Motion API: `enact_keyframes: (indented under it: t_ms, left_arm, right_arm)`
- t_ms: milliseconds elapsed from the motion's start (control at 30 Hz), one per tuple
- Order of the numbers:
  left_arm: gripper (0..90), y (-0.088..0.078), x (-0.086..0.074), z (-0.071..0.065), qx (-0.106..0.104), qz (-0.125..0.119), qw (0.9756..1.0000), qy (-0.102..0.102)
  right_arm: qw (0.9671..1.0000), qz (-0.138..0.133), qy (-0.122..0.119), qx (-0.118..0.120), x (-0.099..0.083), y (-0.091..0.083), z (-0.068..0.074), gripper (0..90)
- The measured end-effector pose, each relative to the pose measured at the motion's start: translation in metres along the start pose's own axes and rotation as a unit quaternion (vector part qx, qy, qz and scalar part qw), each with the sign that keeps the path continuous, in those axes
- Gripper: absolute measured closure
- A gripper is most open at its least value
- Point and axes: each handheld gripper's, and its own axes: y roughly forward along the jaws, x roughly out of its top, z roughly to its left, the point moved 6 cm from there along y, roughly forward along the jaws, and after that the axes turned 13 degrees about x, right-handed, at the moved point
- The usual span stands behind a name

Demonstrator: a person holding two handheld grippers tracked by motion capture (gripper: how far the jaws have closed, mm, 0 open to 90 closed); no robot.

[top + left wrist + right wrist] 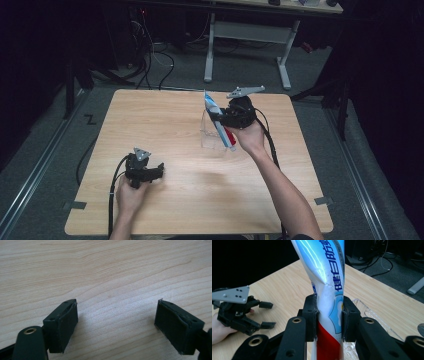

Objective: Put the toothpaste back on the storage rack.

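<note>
A blue, white and red toothpaste tube is held tilted, its crimped end up and away. My right gripper is shut on the tube's middle, squeezing it. Just below the tube stands a clear plastic holder on the wooden table. My left gripper rests low over the table's near left part, jaws wide apart with nothing between them; the right gripper view shows that left gripper farther off.
Beyond the table's far edge the grey floor carries cables and the white legs of a desk. Bare wood lies under and ahead of the left gripper.
</note>
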Motion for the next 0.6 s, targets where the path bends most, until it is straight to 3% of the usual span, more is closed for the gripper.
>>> enact_keyframes:
  t_ms: [600]
  left_arm:
    - [19.0,0.000,0.000,0.000,0.000,0.000,1.0000,0.000]
  right_arm:
    - [0.9990,-0.029,0.013,-0.030,0.018,0.006,-0.022,70.1]
